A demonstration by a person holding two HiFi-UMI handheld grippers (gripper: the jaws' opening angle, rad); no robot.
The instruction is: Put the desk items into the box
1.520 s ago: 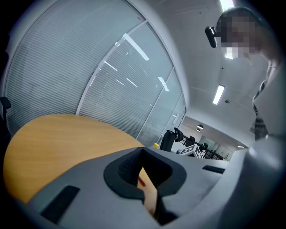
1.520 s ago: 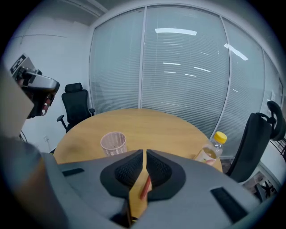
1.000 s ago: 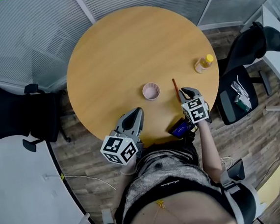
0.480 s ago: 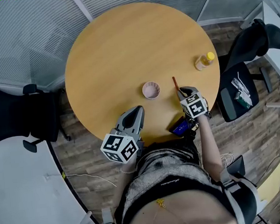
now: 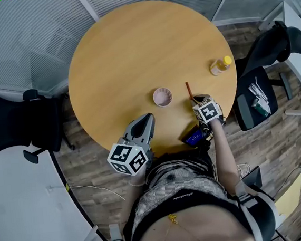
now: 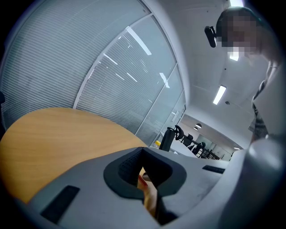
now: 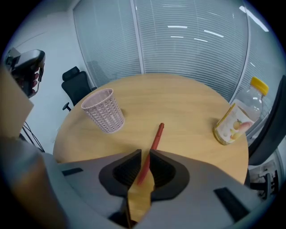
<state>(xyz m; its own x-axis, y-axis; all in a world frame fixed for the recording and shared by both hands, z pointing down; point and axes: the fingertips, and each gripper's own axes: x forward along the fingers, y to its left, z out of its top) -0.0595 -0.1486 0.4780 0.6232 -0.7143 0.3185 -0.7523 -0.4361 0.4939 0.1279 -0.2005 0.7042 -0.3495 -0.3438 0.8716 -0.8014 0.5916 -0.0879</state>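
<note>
A red pen lies on the round wooden table, to the right of a pink ribbed cup. My right gripper points steeply down over the pen's near end. In the right gripper view the pen runs between the pads of that gripper; its jaws have just been opening and stand slightly apart, open round the pen. The cup stands at the left beyond it. My left gripper hovers at the table's near edge, its tips together, holding nothing.
A clear bottle with a yellow cap stands near the table's right edge, also in the right gripper view. A dark blue item lies at the near edge under my right hand. Black office chairs stand left and right.
My right gripper has sunk toward the table, down over the pen's near end. The left gripper, pen, cup and bottle have stayed where they were.
</note>
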